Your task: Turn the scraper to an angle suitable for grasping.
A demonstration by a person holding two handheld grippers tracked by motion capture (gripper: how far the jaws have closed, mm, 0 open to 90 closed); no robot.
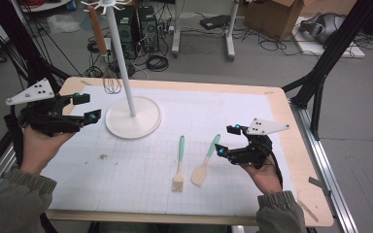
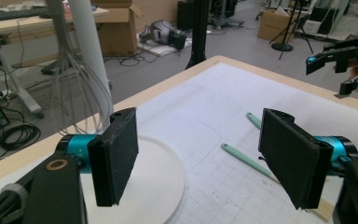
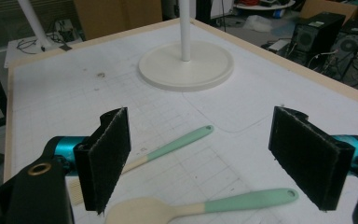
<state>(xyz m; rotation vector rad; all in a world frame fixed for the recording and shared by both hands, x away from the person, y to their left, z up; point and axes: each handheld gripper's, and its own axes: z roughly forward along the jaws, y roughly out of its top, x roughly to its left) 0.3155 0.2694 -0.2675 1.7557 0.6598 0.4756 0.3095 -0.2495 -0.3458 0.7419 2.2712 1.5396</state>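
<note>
On gridded mat (image 1: 141,170), mint-handled spatula (image 1: 205,162) — flat, wooden-bladed

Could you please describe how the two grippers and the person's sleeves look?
Each gripper, left and right, is black with teal rings behind flat, fuzzy black pads. A grey three-cornered plate with small dark holes sits on top of each. The person's sleeves are olive green with ribbed cuffs.
</note>
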